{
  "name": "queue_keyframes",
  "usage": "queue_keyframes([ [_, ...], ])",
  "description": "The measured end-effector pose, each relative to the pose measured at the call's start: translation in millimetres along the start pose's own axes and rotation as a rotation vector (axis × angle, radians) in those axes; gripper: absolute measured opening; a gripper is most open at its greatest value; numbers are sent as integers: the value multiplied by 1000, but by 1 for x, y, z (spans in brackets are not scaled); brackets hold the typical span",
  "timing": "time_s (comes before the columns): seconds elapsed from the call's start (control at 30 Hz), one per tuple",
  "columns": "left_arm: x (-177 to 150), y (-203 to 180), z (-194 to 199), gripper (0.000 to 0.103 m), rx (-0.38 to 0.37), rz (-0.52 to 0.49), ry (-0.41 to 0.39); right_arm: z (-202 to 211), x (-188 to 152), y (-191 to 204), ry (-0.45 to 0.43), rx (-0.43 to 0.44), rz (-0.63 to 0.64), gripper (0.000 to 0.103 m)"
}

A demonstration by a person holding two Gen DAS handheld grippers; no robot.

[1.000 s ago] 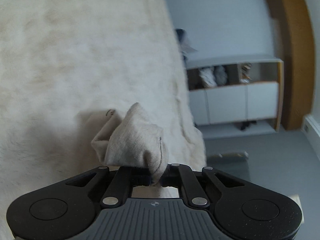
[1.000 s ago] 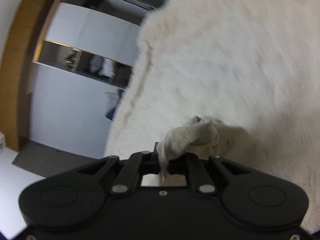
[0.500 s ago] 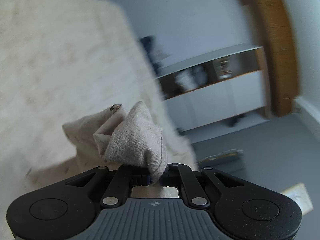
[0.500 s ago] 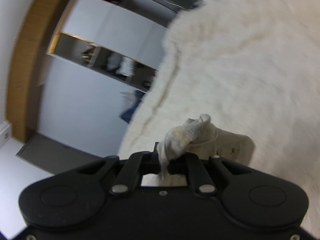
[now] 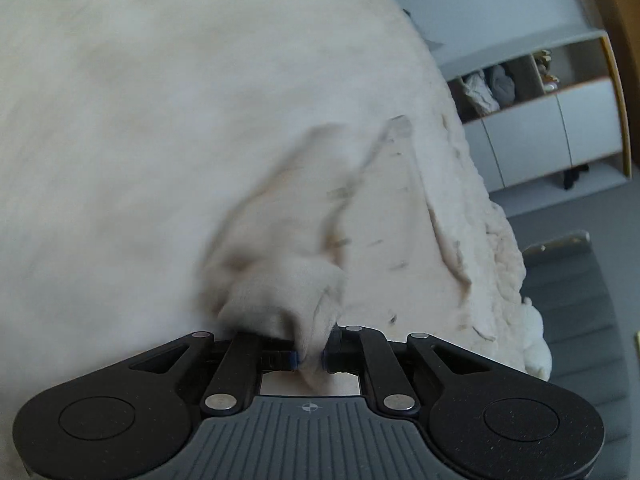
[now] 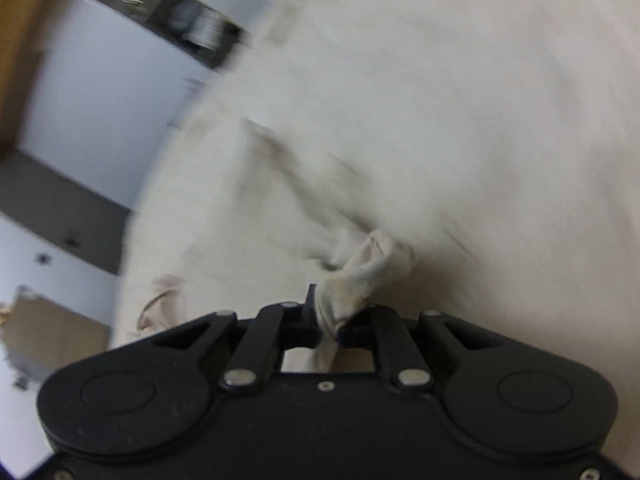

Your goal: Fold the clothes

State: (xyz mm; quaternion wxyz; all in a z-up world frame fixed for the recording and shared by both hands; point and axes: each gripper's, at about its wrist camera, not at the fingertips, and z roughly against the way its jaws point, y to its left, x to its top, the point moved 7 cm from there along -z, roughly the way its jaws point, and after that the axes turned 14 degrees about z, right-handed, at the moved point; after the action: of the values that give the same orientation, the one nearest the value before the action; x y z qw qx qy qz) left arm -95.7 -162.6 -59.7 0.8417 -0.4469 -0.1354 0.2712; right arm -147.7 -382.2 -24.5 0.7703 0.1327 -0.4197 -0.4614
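Note:
A beige garment (image 5: 360,216) lies spread over a fluffy white blanket (image 5: 140,100), blurred by motion. My left gripper (image 5: 312,354) is shut on a bunched corner of the garment, just above the blanket near its right edge. In the right wrist view my right gripper (image 6: 334,324) is shut on another bunched corner of the same garment (image 6: 368,268), which trails away over the blanket (image 6: 480,100). Both sets of fingertips are hidden by cloth.
A low white sideboard (image 5: 560,128) with open shelves stands against the wall beyond the blanket's right edge, above grey floor (image 5: 580,300). In the right wrist view, the wall and a dark shelf (image 6: 180,20) lie to the left, and a beige cloth piece (image 6: 160,304) hangs at the blanket edge.
Both grippers have swung quickly with the garment in them; it has opened from a small bunch into a longer stretch over the blanket. Both views are now motion-blurred.

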Motion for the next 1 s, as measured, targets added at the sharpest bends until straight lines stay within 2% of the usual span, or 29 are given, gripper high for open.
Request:
queue_keyframes([
  [0.07, 0, 6, 8, 13, -27, 35, -1, 7, -9, -10, 3, -11, -15, 10],
  [0.13, 1, 5, 19, 16, 3, -1, -3, 18, -11, -13, 7, -4, -10, 10],
  [0.17, 3, 0, 24, 18, 18, -31, -3, 21, -10, -13, 5, -2, -3, 11],
  [0.23, 9, -15, 31, 23, 47, -99, -13, 29, -6, -13, -7, -3, 3, 21],
  [0.3, 21, -45, 39, 32, 82, -202, -73, 38, 0, -16, -33, -18, -13, 23],
  [0.37, 40, -73, 34, 35, 96, -293, -120, 52, 6, -19, -73, -43, -21, 27],
  [0.43, 45, -97, 20, 38, 94, -366, -117, 59, 9, -24, -101, -60, -19, 34],
  [0.53, 53, -146, -30, 44, 125, -505, -66, 65, 9, -30, -132, -96, -58, 36],
  [0.6, 56, -165, -59, 45, 171, -573, -32, 68, 6, -28, -154, -101, -105, 37],
  [0.7, 54, -192, -119, 47, 226, -642, 26, 66, 0, -19, -168, -80, -164, 52],
  [0.87, 54, -192, -168, 47, 286, -700, 74, 45, -3, 1, -147, -129, -143, 56],
  [1.0, 47, -193, -187, 47, 281, -711, 87, 36, -5, 13, -206, -146, -48, 56],
])
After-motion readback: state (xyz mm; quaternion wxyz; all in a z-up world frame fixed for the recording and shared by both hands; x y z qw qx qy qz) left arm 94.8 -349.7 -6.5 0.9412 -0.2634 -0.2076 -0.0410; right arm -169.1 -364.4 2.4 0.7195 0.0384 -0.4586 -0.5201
